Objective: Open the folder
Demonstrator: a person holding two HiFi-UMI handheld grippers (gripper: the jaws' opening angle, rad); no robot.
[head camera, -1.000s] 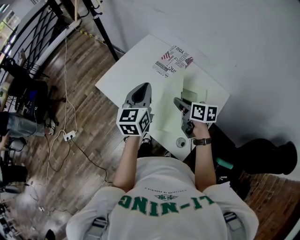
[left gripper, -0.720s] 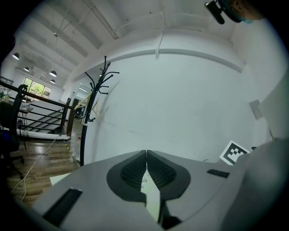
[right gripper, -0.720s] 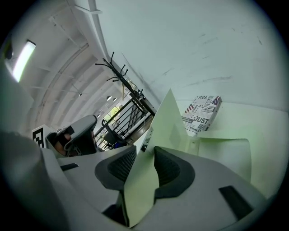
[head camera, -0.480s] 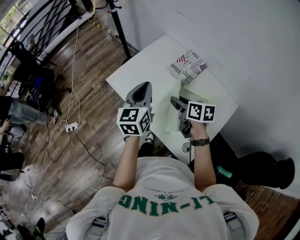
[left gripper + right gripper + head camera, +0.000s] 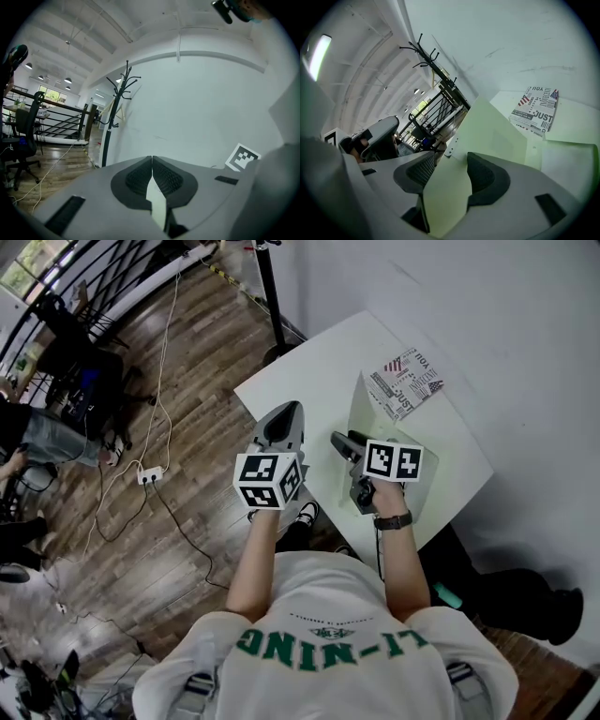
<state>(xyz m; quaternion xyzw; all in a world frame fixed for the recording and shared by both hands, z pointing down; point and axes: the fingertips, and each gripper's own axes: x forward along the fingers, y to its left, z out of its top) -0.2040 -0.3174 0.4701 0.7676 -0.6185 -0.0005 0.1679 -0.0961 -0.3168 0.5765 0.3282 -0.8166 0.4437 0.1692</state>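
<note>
a person leans over a white desk point(image 5: 309, 381) with a tool in each hand. a pale green folder point(image 5: 375, 413) lies on the desk just beside a printed leaflet point(image 5: 405, 382); its front cover stands lifted, nearly upright, and its back lies flat. the right tool point(image 5: 451, 157) has the cover's edge between its jaws, which are opening, pads not pressing it. the left tool point(image 5: 152, 159) is closed on nothing, apart from the folder. the folder looks about half open. the cover probably needs tipping over flat, or it may fall shut.
</note>
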